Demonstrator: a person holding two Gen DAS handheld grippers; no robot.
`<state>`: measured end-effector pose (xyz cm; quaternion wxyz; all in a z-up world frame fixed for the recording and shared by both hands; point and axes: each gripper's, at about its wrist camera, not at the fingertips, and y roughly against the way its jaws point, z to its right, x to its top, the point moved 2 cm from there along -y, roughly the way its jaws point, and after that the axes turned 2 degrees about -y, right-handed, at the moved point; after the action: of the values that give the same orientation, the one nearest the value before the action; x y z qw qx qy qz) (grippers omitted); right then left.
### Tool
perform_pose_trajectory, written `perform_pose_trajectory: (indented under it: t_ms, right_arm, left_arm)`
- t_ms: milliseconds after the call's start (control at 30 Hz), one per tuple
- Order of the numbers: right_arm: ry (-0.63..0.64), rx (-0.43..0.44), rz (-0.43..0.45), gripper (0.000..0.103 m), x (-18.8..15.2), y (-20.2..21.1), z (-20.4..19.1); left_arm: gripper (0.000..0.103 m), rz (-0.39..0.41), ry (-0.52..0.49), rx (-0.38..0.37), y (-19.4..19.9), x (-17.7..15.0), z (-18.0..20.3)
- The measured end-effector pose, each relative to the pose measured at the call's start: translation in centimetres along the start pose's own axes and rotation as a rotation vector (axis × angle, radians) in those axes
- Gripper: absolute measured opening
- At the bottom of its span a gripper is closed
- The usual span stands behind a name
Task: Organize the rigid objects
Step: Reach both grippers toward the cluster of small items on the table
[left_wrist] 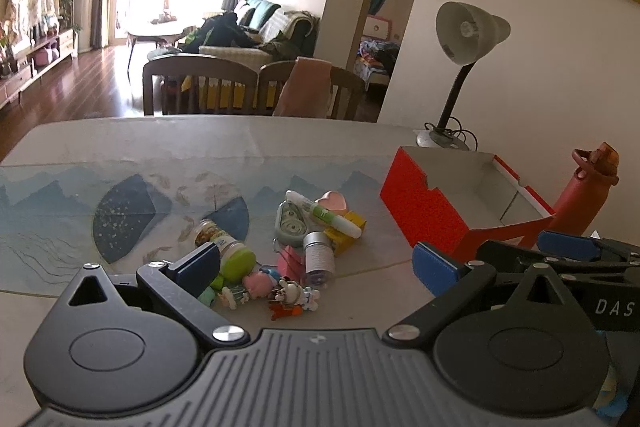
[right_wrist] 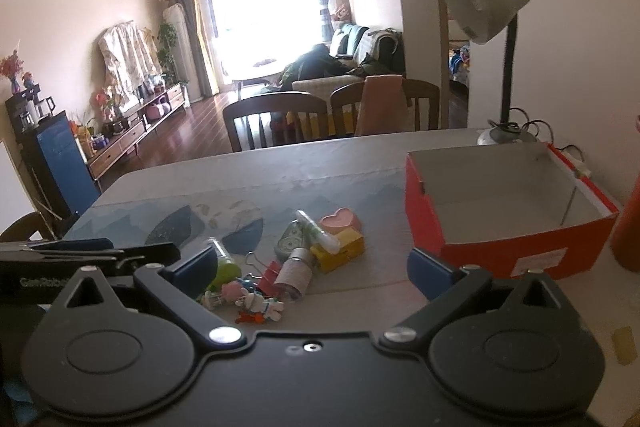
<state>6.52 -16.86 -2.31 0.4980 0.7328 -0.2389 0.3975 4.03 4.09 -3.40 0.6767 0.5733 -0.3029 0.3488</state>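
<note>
Clutter [left_wrist: 288, 251] lies heaped on the table [left_wrist: 120, 143], left of the red box [left_wrist: 424, 211]. Left wrist view: the left gripper [left_wrist: 316, 265] hangs above the heap, jaws wide apart, nothing between them. A green-capped jar [left_wrist: 224, 243], a white tube [left_wrist: 324, 217], a pink heart [left_wrist: 332, 202] and a yellow block [left_wrist: 349, 225] are in the pile. The right gripper [left_wrist: 560, 253] shows at the right edge.

Right wrist view: the right gripper [right_wrist: 312, 273] is over the same heap [right_wrist: 288, 263], jaws fully spread, empty. The box [right_wrist: 500, 227] stands open and empty beside a lamp [right_wrist: 488, 7].
</note>
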Motion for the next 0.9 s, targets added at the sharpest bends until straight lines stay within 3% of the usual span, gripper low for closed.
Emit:
perform_pose_trajectory:
  t_ms: [400, 500, 533, 900]
  right_arm:
    - [0.028, -0.005, -0.084, 0.097, 1.2, -5.2, -0.9]
    - [0.047, 0.001, -0.11, 0.097, 1.7, -7.0, -1.0]
    - [0.046, 0.007, -0.117, 0.097, 1.8, -7.7, -1.0]
    - [0.137, -0.023, -0.182, 0.087, 3.1, -15.0, -1.0]
  left_arm:
    - [0.103, -0.092, 0.004, 0.07, -4.7, -0.6, -5.5]
    - [0.103, -0.071, 0.012, 0.061, -7.0, -0.4, -6.4]
    - [0.103, -0.059, -0.089, 0.114, -7.8, -0.4, -6.7]
    - [0.103, -0.141, -0.141, 0.195, -14.0, -0.1, -9.2]
